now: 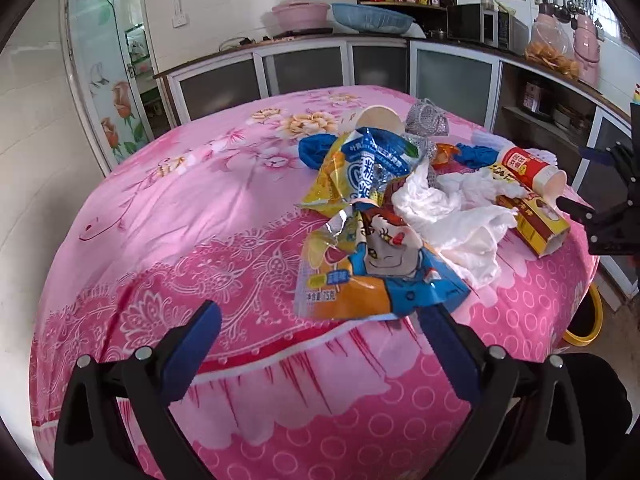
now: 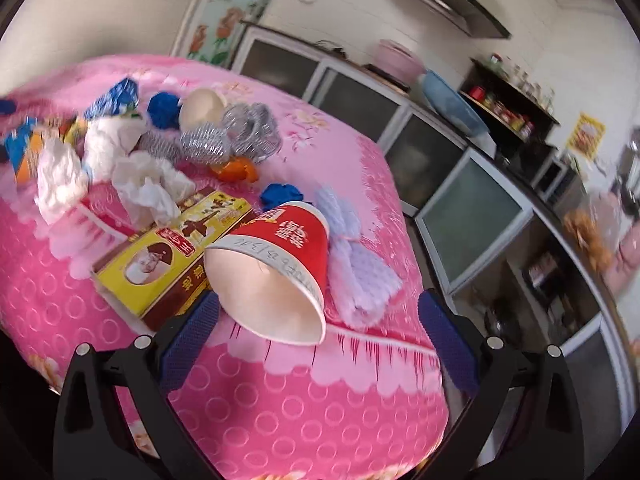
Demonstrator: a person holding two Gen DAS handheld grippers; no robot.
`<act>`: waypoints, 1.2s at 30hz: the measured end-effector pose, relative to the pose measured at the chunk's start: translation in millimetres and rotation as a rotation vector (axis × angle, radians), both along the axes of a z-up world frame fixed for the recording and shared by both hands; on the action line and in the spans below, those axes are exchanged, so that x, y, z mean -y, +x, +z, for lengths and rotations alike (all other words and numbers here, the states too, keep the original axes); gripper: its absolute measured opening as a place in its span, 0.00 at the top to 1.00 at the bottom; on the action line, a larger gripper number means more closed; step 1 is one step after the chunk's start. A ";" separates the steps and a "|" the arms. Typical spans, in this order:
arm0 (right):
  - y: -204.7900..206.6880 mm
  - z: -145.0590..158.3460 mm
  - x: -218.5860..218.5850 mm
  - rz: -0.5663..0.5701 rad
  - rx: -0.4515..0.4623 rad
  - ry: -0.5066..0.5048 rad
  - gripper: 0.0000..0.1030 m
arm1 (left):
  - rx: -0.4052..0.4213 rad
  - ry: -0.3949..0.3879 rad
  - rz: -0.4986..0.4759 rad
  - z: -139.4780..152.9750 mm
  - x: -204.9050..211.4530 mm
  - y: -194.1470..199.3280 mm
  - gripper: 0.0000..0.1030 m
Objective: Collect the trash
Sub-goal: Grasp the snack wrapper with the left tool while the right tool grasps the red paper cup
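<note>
Right gripper [image 2: 316, 320] is hovering wide open around the red paper cup [image 2: 276, 256]. Its mouth is facing the gripper, lying on its side. Left gripper [image 1: 320, 320], also spread, is nearing the snack wrapper [image 1: 376, 268].

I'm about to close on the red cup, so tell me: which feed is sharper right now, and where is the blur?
Left wrist view: sharp throughout, snack wrapper crisp. Right wrist view: red cup fairly sharp, but the counter on the right and the wrappers at far left smear with motion blur. Both bend straight lines at the edges.
</note>
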State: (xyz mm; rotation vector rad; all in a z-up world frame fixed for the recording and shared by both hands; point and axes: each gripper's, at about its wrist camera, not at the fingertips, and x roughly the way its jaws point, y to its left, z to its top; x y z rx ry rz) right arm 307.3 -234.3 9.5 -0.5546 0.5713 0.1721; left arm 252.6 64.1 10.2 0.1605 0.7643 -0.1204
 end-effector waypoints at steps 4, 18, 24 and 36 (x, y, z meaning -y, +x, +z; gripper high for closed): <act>1.3 2.9 -2.9 0.041 0.010 0.005 0.08 | -0.011 -0.038 -0.017 8.9 -4.9 -4.4 0.07; 16.9 -6.5 -3.3 0.049 -0.026 0.037 0.08 | -0.065 -0.038 -0.100 2.1 16.4 15.9 0.07; 28.1 -9.0 -3.1 0.050 -0.051 0.044 0.09 | -0.096 -0.102 -0.099 -1.9 19.9 37.7 0.07; 44.5 -21.2 -5.4 0.006 -0.086 -0.002 0.96 | -0.174 -0.221 -0.138 -16.0 24.1 74.0 0.33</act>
